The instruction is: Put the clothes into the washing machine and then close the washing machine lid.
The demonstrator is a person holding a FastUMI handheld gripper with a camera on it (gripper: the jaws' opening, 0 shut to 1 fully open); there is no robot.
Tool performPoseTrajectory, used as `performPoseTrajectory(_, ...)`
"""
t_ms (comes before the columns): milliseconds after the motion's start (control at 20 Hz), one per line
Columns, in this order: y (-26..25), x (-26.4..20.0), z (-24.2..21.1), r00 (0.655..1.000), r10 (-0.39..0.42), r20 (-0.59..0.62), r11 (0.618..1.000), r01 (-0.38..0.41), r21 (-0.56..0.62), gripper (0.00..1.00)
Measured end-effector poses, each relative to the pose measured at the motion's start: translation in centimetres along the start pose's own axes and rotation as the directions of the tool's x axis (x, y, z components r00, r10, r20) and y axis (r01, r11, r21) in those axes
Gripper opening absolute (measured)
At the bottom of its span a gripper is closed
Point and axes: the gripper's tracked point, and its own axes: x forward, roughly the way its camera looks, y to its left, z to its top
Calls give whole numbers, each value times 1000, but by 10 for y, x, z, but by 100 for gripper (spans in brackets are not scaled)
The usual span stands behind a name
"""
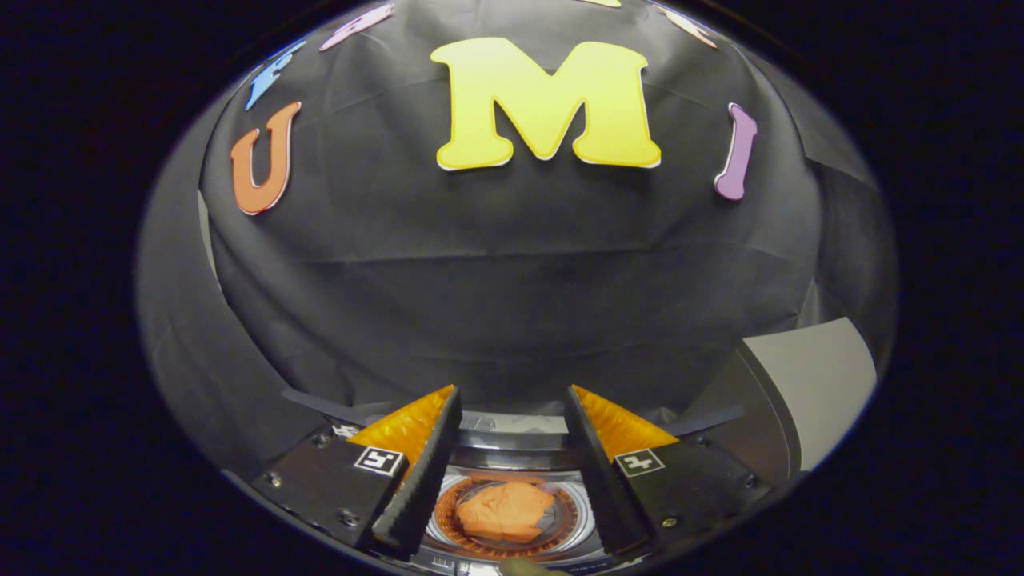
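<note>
**Orange garment in the drum, claw spread above it**

The gripper (512, 408) sits at the bottom centre of the frame with its two fingers (420, 472) spread apart, a wide gap between them and nothing pinched. Each finger shows a ribbed inner face, and each carries a small square marker on its upper block.

Through that gap, low in the frame, lies the orange garment (506, 510), a crumpled piece of cloth bunched into a loose heap. It rests inside the washing machine drum (576, 520), on the round floor of the tub (a ring of orange pattern shows around the cloth, though whether that belongs to the drum floor or to the fabric cannot be told). The garment lies between the two fingers as seen from here, but below them and apart from both; neither finger touches it.

The drum's metal rim (512, 438) curves across just beyond the fingertips, at the centre bottom of the frame. To the lower right, the washing machine lid (808, 384) stands raised, a pale panel with a dark curved edge, well to the side of the right finger. The machine's opening is uncovered.

Behind everything, filling the middle and upper frame, hangs the black cloth wall (512, 280) of the booth, creased in long horizontal folds.
</note>
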Motion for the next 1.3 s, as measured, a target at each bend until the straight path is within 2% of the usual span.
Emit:
performPoseTrajectory(900,3,-37,-54,999,28,-29,999,-29,-35,82)
performPoseTrajectory(1300,-1,-45,-115,985,43,-167,996,-54,-64,84)
